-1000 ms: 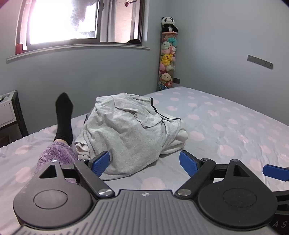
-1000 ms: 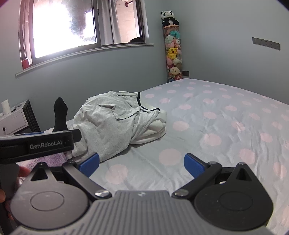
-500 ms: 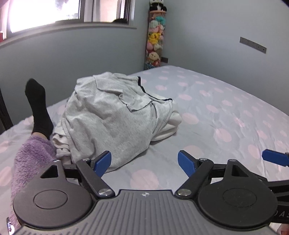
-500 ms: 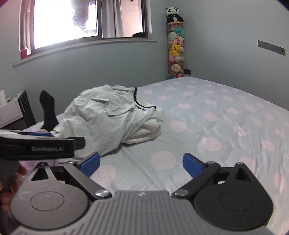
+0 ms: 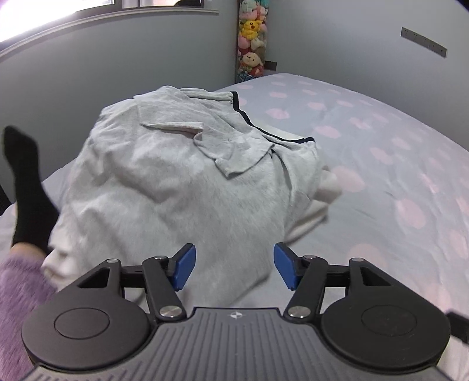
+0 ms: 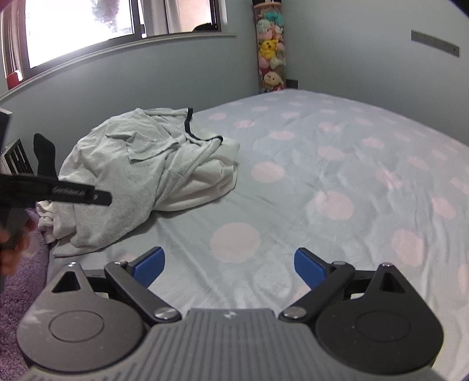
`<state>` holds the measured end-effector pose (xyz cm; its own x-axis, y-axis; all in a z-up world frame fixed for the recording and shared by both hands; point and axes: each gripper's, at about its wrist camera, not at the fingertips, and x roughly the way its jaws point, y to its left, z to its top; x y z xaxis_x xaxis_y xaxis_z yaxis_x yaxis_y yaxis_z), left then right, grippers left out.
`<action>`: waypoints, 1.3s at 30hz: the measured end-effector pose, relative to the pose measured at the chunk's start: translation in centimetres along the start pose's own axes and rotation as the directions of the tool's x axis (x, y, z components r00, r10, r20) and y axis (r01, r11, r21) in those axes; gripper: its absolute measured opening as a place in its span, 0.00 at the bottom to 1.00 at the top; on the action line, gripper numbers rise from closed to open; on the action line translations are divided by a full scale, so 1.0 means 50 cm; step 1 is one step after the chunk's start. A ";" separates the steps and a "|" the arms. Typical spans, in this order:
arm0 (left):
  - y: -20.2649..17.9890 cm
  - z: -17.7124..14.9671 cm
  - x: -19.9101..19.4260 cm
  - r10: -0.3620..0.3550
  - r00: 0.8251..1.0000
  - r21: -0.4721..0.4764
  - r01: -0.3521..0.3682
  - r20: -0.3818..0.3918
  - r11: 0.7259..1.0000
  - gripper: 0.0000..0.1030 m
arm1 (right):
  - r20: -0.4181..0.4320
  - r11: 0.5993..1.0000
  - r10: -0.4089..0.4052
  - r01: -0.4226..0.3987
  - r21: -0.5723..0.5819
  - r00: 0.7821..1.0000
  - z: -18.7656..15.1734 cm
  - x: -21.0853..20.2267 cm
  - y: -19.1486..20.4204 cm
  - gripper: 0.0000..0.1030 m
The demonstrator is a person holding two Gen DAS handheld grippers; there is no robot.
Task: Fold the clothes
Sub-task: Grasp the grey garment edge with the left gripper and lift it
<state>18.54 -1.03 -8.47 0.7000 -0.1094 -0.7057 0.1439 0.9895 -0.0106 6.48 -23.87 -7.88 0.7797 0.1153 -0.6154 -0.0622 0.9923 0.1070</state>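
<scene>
A crumpled pile of light grey clothes [image 5: 187,187] with a dark-trimmed edge and a white garment underneath lies on the bed. My left gripper [image 5: 233,265] hovers just over the pile's near edge; its jaws are closing and grey cloth shows in the gap, but the blue pads do not press on it. In the right wrist view the same pile [image 6: 140,175] sits at the left, and my right gripper [image 6: 228,263] stands open over bare sheet to its right with nothing between its fingers. The left gripper's black body [image 6: 58,193] shows at that view's left edge.
The bed [image 6: 337,181] has a pale blue sheet with pink dots. A person's black-socked foot [image 5: 26,181] and purple fleece sleeve [image 5: 17,293] lie left of the pile. A tube of plush toys [image 6: 269,58] stands in the corner under a window [image 6: 88,26].
Both grippers moved forward and down toward the bed. The left one closed in on the pile's near edge and its jaws narrowed. The right gripper's jaws stayed wide.
</scene>
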 end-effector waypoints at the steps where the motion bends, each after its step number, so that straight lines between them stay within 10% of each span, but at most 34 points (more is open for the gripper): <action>1: -0.003 0.007 0.015 0.007 1.000 0.006 -0.007 0.001 1.000 0.54 | -0.009 1.000 0.004 -0.004 0.002 1.000 -0.001 0.010 -0.004 0.93; 11: -0.009 0.121 0.134 0.050 0.998 0.029 -0.051 0.033 0.998 0.50 | -0.067 0.998 0.027 -0.023 0.059 0.997 -0.012 0.091 -0.061 0.93; 19: -0.014 0.166 0.167 0.101 0.995 0.156 -0.103 0.020 0.982 0.03 | -0.088 0.997 0.022 -0.015 0.080 0.996 -0.016 0.116 -0.084 0.93; 32: -0.062 0.126 0.034 -0.053 0.996 0.241 0.034 0.073 0.970 0.02 | -0.084 0.992 0.011 0.000 0.126 0.996 -0.027 0.080 -0.096 0.93; 39: -0.132 0.040 -0.089 -0.264 0.964 0.330 0.256 -0.022 0.909 0.01 | -0.068 0.990 0.016 -0.007 0.138 0.998 -0.029 0.047 -0.083 0.93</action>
<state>15.87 -7.28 -3.87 0.6219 -0.3647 -0.6930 0.5410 0.8399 0.0434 7.65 -27.66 -10.90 0.7347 0.1340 -0.6650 0.0194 0.9757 0.2181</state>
